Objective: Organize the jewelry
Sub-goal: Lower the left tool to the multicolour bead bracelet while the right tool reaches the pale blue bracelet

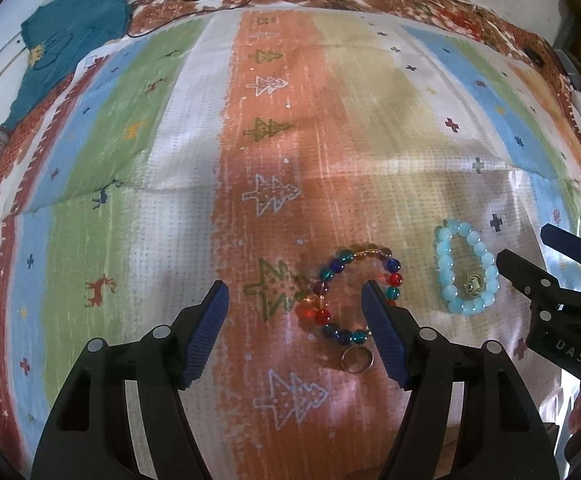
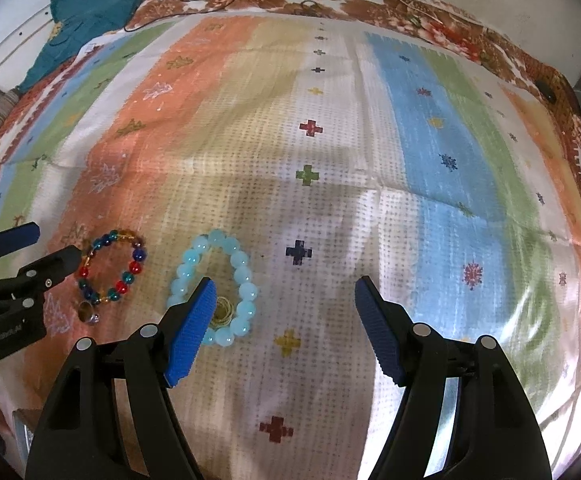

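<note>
Right now both tools hover wide open over the striped mat (image 1: 194,152), nothing held in either. The left gripper (image 1: 294,312) sits just beside the multicolored bead bracelet (image 1: 354,292), which lies a little to its right, the right pad overlapping the loop's near edge. The right gripper (image 2: 284,320) has the pale blue bead bracelet (image 2: 214,288) off to its left, its left pad crossing that loop, so each tool is nearest its own bracelet. Both bracelets lie flat, slightly oval, long axes running away from the cameras. Glossy round beads, glassy on the colored one, milky on the blue; a small metal ring (image 1: 356,360) sits at the colored loop's near end, a gold charm (image 2: 222,308) inside the blue. Woven, creased fabric underneath looks soft.
</note>
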Motion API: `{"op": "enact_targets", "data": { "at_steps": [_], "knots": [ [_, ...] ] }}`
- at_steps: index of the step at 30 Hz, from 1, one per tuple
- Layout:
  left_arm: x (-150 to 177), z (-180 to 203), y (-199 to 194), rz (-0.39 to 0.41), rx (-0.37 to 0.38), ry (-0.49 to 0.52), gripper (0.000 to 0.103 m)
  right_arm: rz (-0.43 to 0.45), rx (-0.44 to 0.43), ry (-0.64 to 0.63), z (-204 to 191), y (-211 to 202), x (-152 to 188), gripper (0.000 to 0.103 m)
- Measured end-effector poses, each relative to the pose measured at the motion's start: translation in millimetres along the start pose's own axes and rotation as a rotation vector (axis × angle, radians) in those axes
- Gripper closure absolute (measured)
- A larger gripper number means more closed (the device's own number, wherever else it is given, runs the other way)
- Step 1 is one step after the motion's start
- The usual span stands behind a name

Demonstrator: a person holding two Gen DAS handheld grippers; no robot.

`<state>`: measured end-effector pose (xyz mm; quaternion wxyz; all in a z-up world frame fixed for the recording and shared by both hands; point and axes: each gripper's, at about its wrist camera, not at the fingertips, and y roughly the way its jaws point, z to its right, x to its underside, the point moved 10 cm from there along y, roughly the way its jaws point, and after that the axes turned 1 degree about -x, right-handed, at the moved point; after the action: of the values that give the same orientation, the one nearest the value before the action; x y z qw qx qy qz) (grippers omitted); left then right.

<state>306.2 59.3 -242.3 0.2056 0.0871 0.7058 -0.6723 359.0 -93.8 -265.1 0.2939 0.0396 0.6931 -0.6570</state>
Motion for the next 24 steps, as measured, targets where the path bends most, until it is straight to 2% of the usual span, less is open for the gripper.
{"op": "enact_targets", "data": {
  "at_steps": [6, 10, 17, 21, 24],
  "knots": [
    [2.5, -0.6, 12.9, -0.024, -0.004, 0.018, 0.037, -0.012, -0.001, 0.002, -0.3, 9.4, -1.4, 0.031],
    [3.0, -4.2, 20.8, -0.04, 0.001, 0.006, 0.045, -0.01, -0.01, 0.001, -1.4, 15.7, -3.5, 0.031],
    [2.1, -3.8, 28.5, -0.042, -0.017, 0.04, 0.051, -0.027, -0.004, -0.015, -2.3, 27.8, -1.3, 0.031],
    [0.7, -2.5, 30.2, -0.035, -0.02, 0.052, 0.068, -0.02, -0.014, -0.004, -2.2, 28.7, -2.5, 0.033],
    [1.8, -1.7, 32.5, -0.034, -0.03, 0.071, 0.079, -0.014, -0.002, -0.027, -2.7, 28.8, -0.1, 0.044]
  ]
}}
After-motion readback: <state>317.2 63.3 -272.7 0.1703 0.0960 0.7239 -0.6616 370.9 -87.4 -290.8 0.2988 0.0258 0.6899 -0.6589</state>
